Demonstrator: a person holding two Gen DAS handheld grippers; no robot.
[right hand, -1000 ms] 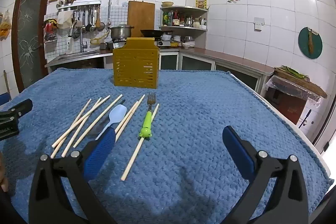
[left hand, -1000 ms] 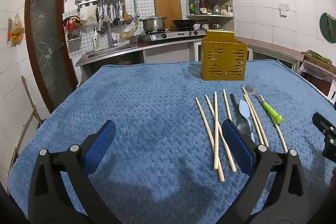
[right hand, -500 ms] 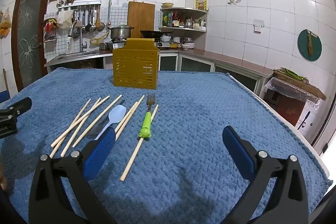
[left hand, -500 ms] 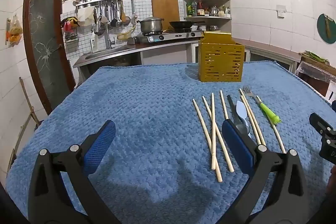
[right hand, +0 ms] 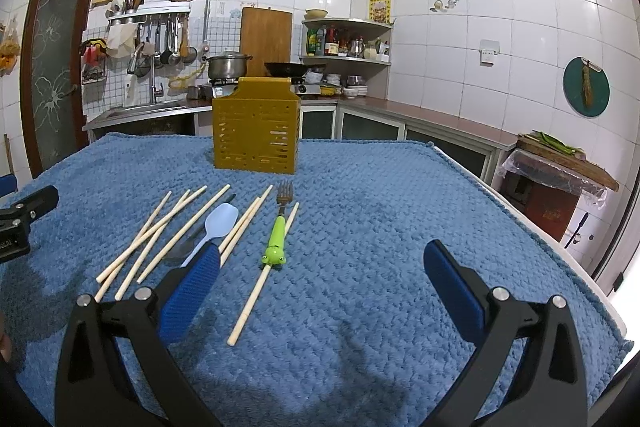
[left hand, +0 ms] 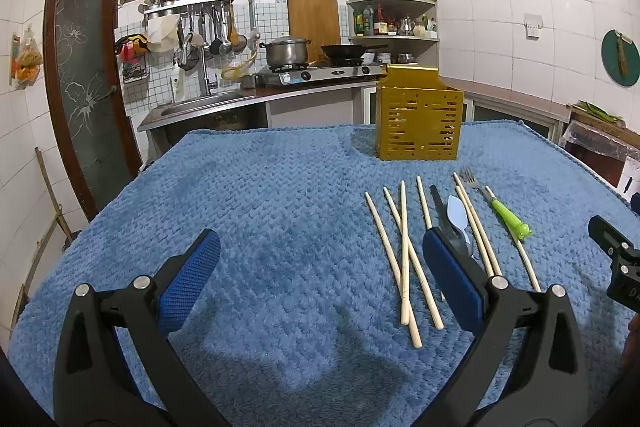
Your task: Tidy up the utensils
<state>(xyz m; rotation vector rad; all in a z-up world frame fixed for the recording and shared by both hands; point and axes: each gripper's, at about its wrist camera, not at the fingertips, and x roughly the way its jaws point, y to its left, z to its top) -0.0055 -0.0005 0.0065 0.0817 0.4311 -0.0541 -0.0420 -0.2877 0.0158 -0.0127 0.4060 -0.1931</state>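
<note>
Several wooden chopsticks (left hand: 404,247) (right hand: 160,231), a light blue spoon (right hand: 218,225) (left hand: 457,213), a dark spoon (left hand: 438,205) and a fork with a green frog handle (right hand: 277,233) (left hand: 506,217) lie on the blue cloth. A yellow slotted utensil holder (left hand: 418,123) (right hand: 256,131) stands behind them. My left gripper (left hand: 320,267) is open and empty, just left of the chopsticks. My right gripper (right hand: 322,275) is open and empty, just right of the fork.
The blue textured cloth (left hand: 260,195) covers the whole table. Its right edge (right hand: 560,239) drops off beside a wooden block under plastic (right hand: 560,163). A kitchen counter with sink, stove and pots (left hand: 288,75) runs behind the table.
The left gripper has drifted slightly, so the utensils sit a little lower and more to the left in its view. The right view is almost unchanged. Both grippers stay open.
</note>
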